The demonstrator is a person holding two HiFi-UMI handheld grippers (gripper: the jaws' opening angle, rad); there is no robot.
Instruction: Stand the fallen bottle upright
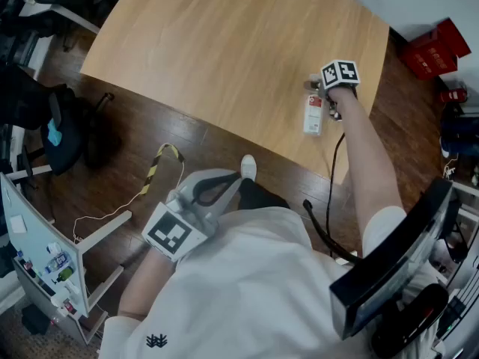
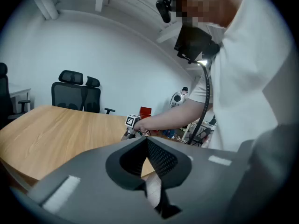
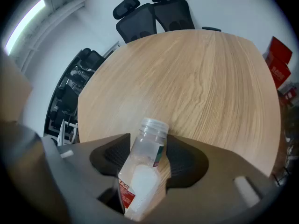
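Right gripper [image 3: 148, 146] clamped on bottle [image 1: 313, 116], table's [image 1: 224, 51] near right — seemingly tilted; set base flat before letting go. Left gripper [image 1: 221, 187] closed, empty.

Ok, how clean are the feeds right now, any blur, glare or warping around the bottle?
Right gripper view: heavy fisheye bends the table edge, corners go black, the bottle held by the right gripper is sharp at the cap, blurrier lower down. Head view: even light, no glare, bottle small. Left gripper view: left gripper shut, close and soft; background bowed.
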